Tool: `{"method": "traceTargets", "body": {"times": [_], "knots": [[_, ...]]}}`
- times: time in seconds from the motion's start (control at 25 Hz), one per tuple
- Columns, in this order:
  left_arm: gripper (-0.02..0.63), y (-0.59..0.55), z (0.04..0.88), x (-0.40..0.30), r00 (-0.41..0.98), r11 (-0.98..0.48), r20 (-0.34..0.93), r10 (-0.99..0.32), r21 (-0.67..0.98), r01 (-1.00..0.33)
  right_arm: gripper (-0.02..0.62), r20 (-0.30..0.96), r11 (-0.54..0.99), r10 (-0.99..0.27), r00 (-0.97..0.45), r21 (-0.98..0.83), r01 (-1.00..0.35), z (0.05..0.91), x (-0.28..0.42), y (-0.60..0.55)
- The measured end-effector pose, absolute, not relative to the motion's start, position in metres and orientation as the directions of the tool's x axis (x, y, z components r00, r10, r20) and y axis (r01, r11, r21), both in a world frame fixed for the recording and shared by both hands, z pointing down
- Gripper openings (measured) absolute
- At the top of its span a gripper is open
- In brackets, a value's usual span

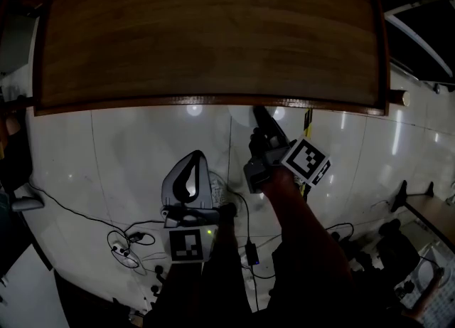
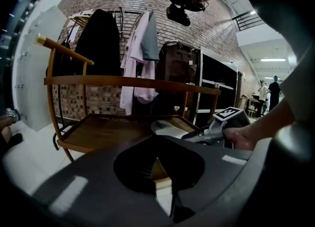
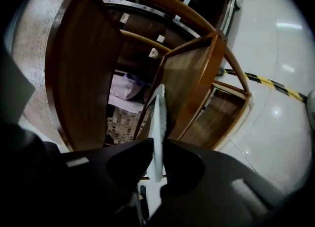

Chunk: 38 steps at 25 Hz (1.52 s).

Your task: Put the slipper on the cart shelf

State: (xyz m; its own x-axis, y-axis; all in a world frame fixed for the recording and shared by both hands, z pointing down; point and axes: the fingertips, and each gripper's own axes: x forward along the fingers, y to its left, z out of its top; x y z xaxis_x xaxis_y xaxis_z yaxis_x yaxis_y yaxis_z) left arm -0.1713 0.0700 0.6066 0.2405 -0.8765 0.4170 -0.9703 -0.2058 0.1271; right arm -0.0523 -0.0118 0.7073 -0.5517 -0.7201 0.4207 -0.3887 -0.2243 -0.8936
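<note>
My right gripper (image 3: 156, 145) is shut on a white slipper (image 3: 158, 117), which stands edge-on between the jaws. In the left gripper view the slipper (image 2: 170, 127) hangs just over the front right corner of the wooden cart's lower shelf (image 2: 108, 132), with the right gripper (image 2: 204, 135) behind it. From the head view the right gripper (image 1: 260, 119) reaches under the front edge of the cart's top shelf (image 1: 206, 35). My left gripper (image 1: 193, 159) hangs lower left of it over the floor. Its jaws meet at the tips with nothing between them (image 2: 158, 145).
Cables (image 1: 128, 242) lie on the glossy white floor near my feet. Behind the cart, garments (image 2: 140, 48) hang on a rack against a brick wall. Black-and-yellow tape (image 3: 268, 81) crosses the floor. People (image 2: 269, 92) stand far off at the right.
</note>
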Motion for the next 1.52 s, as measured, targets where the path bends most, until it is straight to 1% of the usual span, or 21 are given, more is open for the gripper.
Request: {"method": "traceTargets", "body": {"times": [0.16, 0.64, 0.96, 1.08, 1.32, 1.44, 1.52], "knots": [[0.015, 0.069, 0.603, -0.183, 0.217, -0.179, 0.408, -0.887, 0.129, -0.975, 0.035, 0.393, -0.199, -0.735, -0.553, -0.904, -0.379, 0.692, -0.048, 0.000], [0.015, 0.084, 0.590, -0.195, 0.195, -0.146, 0.376, -0.906, 0.154, -0.977, 0.032, 0.295, -0.136, -0.735, -0.610, -0.946, -0.294, 0.643, -0.026, 0.094], [0.015, 0.099, 0.592, -0.189, 0.236, -0.180, 0.377, -0.896, 0.176, -0.968, 0.032, 0.277, -0.137, -0.729, -0.626, -0.955, -0.262, 0.619, -0.023, 0.159], [0.015, 0.101, 0.590, -0.188, 0.242, -0.192, 0.379, -0.893, 0.165, -0.967, 0.032, 0.293, -0.128, -0.719, -0.631, -0.947, -0.295, 0.617, -0.017, 0.177], [0.015, 0.115, 0.584, -0.175, 0.271, -0.215, 0.385, -0.882, 0.182, -0.959, 0.031, 0.343, -0.072, -0.688, -0.639, -0.909, -0.411, 0.611, -0.008, 0.213], [0.015, 0.124, 0.585, -0.168, 0.288, -0.237, 0.405, -0.868, 0.173, -0.956, 0.032, 0.377, 0.003, -0.656, -0.654, -0.865, -0.502, 0.605, -0.006, 0.231], [0.015, 0.129, 0.585, -0.167, 0.290, -0.247, 0.417, -0.861, 0.156, -0.956, 0.031, 0.397, 0.105, -0.640, -0.658, -0.803, -0.586, 0.595, -0.009, 0.238]]}}
